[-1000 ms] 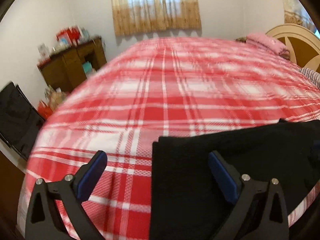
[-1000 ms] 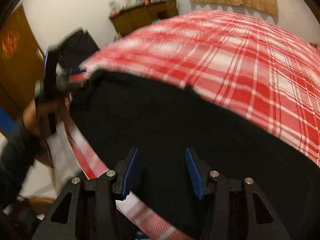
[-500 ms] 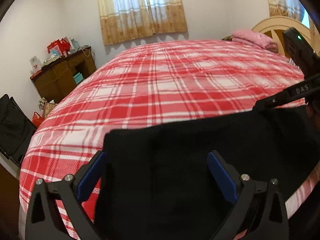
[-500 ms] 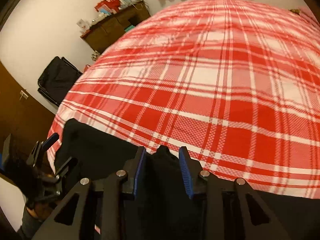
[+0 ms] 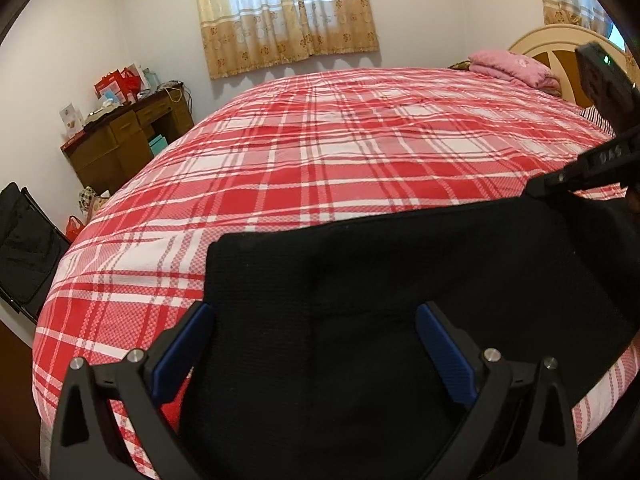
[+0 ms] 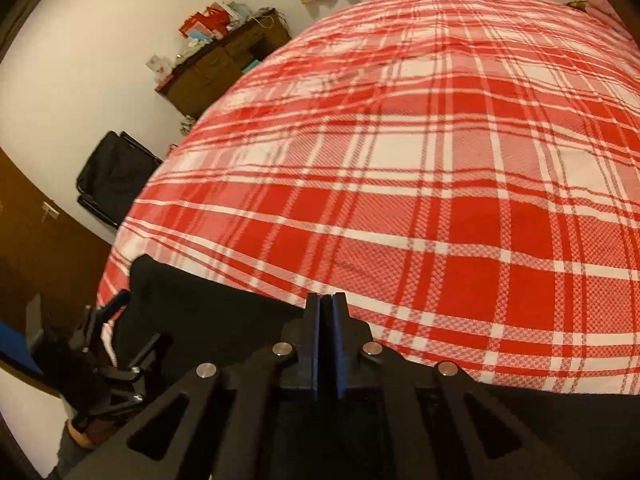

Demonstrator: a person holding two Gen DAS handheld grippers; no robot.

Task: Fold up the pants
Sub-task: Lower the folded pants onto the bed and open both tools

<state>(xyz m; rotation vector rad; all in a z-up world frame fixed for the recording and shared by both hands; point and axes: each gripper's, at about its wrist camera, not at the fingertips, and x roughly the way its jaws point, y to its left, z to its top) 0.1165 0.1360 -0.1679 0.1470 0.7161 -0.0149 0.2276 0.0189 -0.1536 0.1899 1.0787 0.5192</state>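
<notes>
The black pants (image 5: 400, 280) lie folded flat at the near edge of the red plaid bed (image 5: 320, 152). My left gripper (image 5: 316, 336) is open, its blue-padded fingers spread over the pants near their left corner. My right gripper (image 6: 326, 308) is shut on the far edge of the pants (image 6: 224, 320). It also shows at the right of the left wrist view (image 5: 576, 176), pinching the pants' far right corner. In the right wrist view the left gripper (image 6: 120, 320) is at the lower left, by the pants' corner.
A brown dresser (image 5: 128, 140) with red bags stands by the left wall. A black suitcase (image 5: 24, 248) leans at the bed's near left. Pink pillows (image 5: 508, 64) and a cream headboard (image 5: 560, 44) are at the far right. A curtained window (image 5: 284, 12) is behind.
My right gripper has closed from part open to fully shut on the pants' edge. My left gripper has moved right over the pants and stays open.
</notes>
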